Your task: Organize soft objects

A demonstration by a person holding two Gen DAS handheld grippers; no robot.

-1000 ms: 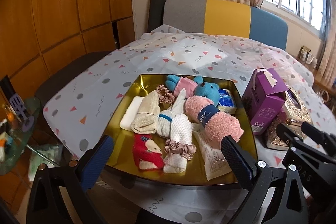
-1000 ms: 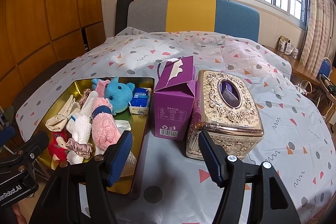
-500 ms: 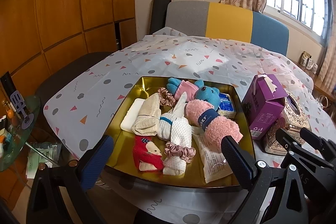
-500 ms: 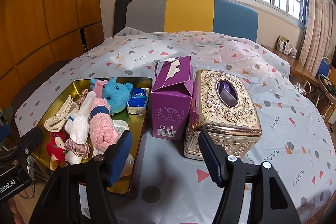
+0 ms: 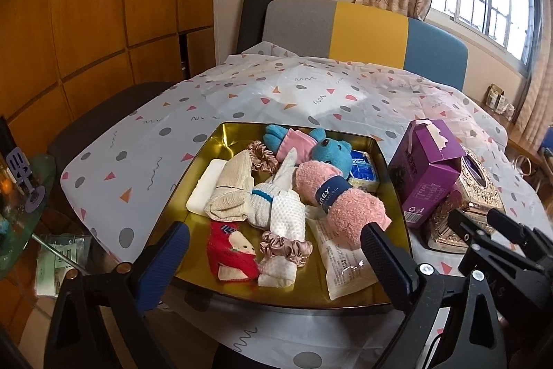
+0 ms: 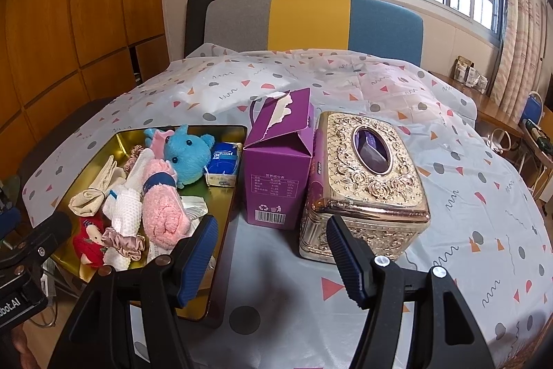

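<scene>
So the soft stuff is all piled in a shiny gold tray (image 5: 207, 158) at the near left: a fluffy pink towel roll (image 5: 340, 206), blue plush toy (image 5: 330, 151), red sock (image 5: 231, 251) and satin scrunchie (image 5: 287, 246). Right beside it stand a purple carton (image 6: 280, 168) and an embossed gold tissue box (image 6: 366, 182), touching each other. Left gripper (image 5: 273, 260) and right gripper (image 6: 271, 255) both hang spread wide with nothing between the ribbed blue pads.

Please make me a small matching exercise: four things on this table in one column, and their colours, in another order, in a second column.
1 plush toy
2 carton
3 tissue box
4 rolled towel

a purple
b pink
c blue
d gold

Pairs: 1-c, 2-a, 3-d, 4-b
</scene>
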